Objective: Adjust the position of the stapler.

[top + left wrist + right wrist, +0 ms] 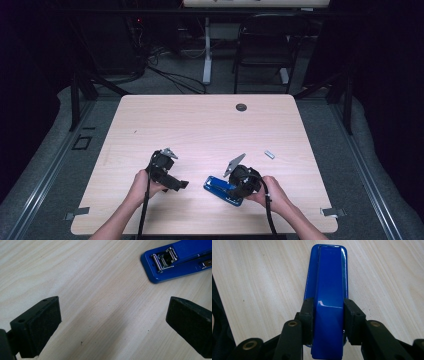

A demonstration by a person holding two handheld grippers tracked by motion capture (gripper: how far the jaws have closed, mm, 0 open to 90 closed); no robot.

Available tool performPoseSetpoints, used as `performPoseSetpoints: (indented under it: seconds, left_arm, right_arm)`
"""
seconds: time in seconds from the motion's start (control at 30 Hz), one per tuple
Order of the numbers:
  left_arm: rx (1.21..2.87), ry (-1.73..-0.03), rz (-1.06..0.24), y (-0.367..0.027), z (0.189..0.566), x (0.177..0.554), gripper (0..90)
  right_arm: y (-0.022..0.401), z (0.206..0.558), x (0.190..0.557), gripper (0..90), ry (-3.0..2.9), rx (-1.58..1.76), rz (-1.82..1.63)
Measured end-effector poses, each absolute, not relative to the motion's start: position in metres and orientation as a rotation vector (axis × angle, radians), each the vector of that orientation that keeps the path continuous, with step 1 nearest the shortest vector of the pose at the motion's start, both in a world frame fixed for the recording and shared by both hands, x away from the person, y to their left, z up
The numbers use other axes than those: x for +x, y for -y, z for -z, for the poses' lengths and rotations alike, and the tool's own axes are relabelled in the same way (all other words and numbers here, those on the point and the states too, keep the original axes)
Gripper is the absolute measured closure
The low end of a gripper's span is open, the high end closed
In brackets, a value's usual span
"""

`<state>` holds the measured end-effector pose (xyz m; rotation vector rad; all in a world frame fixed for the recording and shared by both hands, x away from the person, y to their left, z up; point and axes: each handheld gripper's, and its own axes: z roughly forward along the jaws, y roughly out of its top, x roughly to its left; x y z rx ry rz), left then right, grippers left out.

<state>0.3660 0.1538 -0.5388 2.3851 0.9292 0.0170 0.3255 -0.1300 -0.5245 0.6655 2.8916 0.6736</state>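
Your right hand-held gripper (328, 322) is clamped on the blue stapler (328, 290) — in the right gripper view its two black jaws press against the sides of the stapler's top arm, near the rear end, with the glossy blue body running straight away from you between them. The stapler lies flat on the worktop (200, 125), in the near right part of it in the high view, close to the front edge, and your right hand (272, 192) sits just behind the gripper.

Your left hand-held gripper (112, 322) stands wide, with nothing between its jaws but bare wood. It points toward the stapler, whose front end shows at the upper right of the left gripper view with the metal staple channel exposed; the two are near each other but apart. In the high view your left hand (145, 182) holds that gripper just left of the stapler.

A small pale object (269, 154) lies by itself on the worktop, farther back and to the right — too small to identify.
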Motion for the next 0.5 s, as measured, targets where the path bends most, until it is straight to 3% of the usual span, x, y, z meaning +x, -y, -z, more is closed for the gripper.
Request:
performPoseSetpoints:
  seconds: [0.2,0.3,0.5]
  left_arm:
    - [2.39,-0.911,-0.014,-0.1506,0.5395,0.3653,0.1]
    - [2.398,-0.886,-0.012,-0.1474,0.54,0.3632,0.1]
    - [2.418,-0.874,-0.014,-0.1455,0.5409,0.3641,0.1]
  right_arm:
    - [0.1336,0.5247,0.3268,64.6,-2.918,0.62,-0.702]
    - [0.1363,0.5208,0.3261,54.7,-2.92,0.679,-0.693]
    - [0.1311,0.5222,0.3254,54.0,-2.889,0.744,-0.713]
